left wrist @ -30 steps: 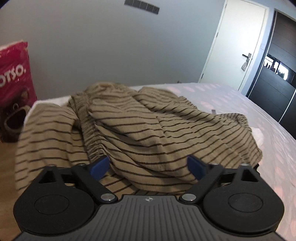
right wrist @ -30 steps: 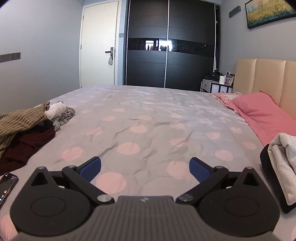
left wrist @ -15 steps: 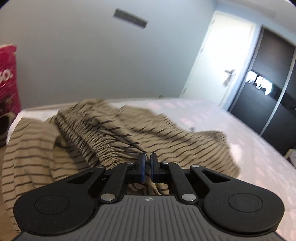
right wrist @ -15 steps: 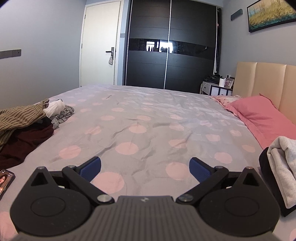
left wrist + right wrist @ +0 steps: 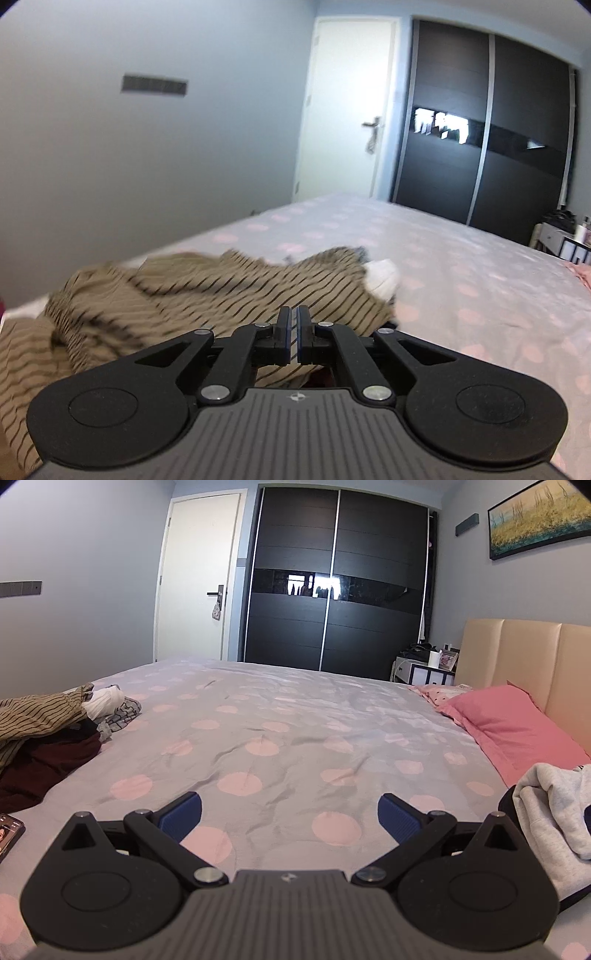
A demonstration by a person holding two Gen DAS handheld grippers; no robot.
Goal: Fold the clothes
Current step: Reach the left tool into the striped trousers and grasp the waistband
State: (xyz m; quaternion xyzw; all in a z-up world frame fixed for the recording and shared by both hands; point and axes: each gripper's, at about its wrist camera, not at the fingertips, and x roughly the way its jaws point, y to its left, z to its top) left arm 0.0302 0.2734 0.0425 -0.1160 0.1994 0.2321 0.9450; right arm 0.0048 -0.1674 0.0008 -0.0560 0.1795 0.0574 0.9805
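So we've got the striped garment (image 5: 207,295) pinched in our left tool (image 5: 294,334).
It's bunched on the bed (image 5: 295,716) right ahead; our right tool (image 5: 290,818) gapes wide over bare sheet.

Both wrist views low, sharing bed (image 5: 461,258)

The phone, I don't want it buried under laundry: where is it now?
In the right wrist view the phone lies on the bedspread at the far left edge, just in front of the maroon garment.
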